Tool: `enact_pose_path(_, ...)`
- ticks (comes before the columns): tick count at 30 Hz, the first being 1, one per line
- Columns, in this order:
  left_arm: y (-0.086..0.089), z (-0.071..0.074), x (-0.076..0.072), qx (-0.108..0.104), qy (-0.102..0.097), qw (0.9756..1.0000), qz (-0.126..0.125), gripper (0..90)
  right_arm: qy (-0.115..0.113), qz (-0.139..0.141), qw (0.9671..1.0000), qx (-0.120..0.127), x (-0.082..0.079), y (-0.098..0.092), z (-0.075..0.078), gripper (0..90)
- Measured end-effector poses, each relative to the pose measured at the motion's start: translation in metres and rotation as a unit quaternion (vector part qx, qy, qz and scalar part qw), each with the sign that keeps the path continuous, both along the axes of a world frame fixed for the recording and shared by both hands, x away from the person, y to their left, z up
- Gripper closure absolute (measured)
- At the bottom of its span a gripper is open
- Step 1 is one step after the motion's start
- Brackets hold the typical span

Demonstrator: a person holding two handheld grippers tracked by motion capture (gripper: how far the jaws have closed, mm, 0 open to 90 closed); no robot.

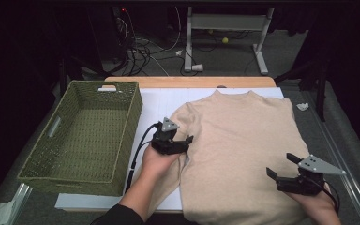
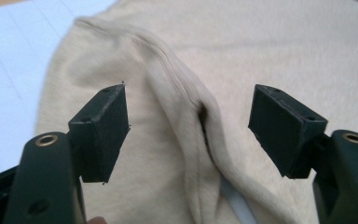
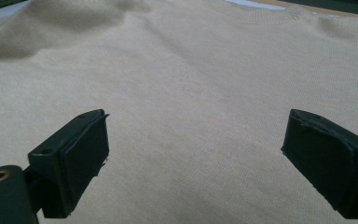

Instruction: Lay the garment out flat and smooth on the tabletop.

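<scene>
A beige knit sweater [image 1: 243, 140] lies flat on a white sheet [image 1: 155, 107], collar toward the far edge. My left gripper [image 1: 187, 142] hovers over the sweater's left side at the sleeve seam. In the left gripper view its jaws stand apart, and a raised ridge of sweater [image 2: 182, 107] runs between the left gripper [image 2: 191, 126] pads without touching them. My right gripper [image 1: 282, 165] is over the sweater's lower right part. The right gripper [image 3: 196, 158] is wide open above the smooth sweater [image 3: 191, 84], with nothing between its pads.
A green woven basket [image 1: 127, 136] with nothing in it stands at the left, its long side next to the sheet. The wooden table edge [image 1: 192, 82] runs behind the collar. Beyond it, cables [image 1: 140, 51] and a grey metal frame [image 1: 227, 28] stand on the floor.
</scene>
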State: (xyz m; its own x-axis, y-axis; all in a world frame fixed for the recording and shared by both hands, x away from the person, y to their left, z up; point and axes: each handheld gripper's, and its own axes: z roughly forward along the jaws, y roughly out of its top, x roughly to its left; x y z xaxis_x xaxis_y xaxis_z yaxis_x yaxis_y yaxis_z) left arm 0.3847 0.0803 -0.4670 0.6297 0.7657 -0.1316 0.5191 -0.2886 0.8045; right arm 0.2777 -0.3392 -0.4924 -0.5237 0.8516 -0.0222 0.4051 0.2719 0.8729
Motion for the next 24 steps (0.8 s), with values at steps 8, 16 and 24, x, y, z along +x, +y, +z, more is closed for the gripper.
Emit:
enact_pose_path(8,0.004,0.012,0.034,0.006,0.003,0.9996,0.028,50.8,0.0,0.003,1.0,-0.002,0.002,0.0,-0.001,7.3)
enact_pose_path(16,0.018,-0.009,0.064,0.006,0.058,0.9956,0.073,38.8,-0.002,0.004,1.0,0.0,-0.001,0.0,0.0,7.2)
enact_pose_path(24,0.027,-0.036,0.065,0.028,0.094,0.9914,0.086,23.3,-0.001,0.007,1.0,-0.002,-0.003,-0.001,-0.001,7.3)
